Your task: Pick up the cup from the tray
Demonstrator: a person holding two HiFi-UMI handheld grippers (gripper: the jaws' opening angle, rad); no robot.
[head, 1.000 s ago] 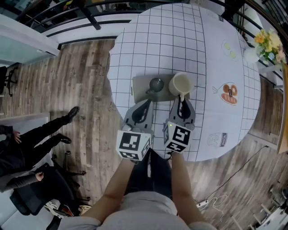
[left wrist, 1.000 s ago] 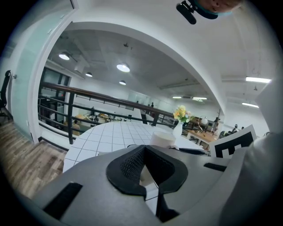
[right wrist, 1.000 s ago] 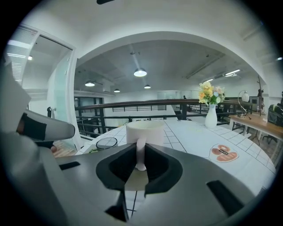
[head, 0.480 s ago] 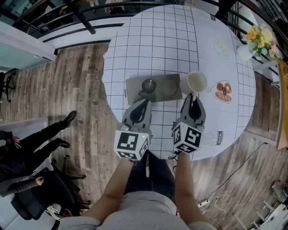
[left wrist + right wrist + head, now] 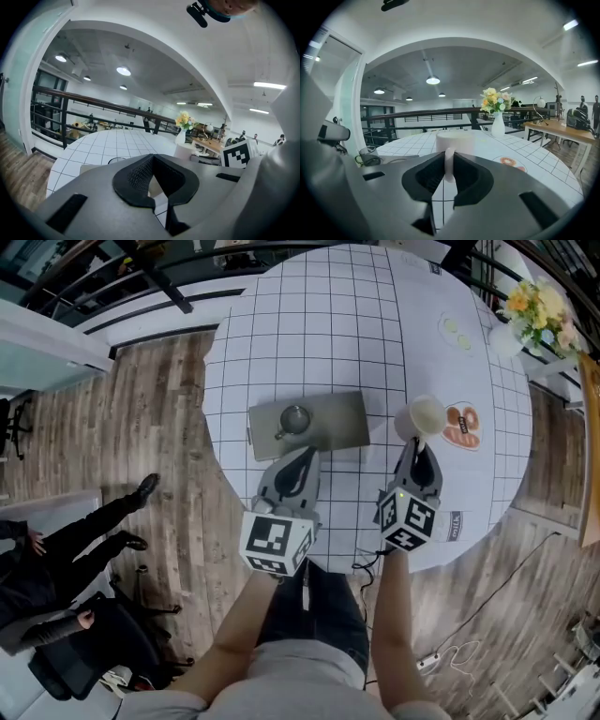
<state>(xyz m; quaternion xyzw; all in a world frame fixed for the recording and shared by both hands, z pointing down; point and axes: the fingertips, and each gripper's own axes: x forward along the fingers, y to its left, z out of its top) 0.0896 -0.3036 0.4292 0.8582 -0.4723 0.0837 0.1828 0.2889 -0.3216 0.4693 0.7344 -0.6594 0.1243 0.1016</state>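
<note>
We had swung the cup (image 5: 421,416), its handle pinched in our right tongs (image 5: 419,441), clear of the tray (image 5: 339,420) to their left, so the pickup looked done; our left tongs (image 5: 307,455) hung pressed together, empty.

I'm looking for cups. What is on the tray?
Only a small glass mug stands on the tray. The spot under it is covered; its contents are too small to tell.
</note>
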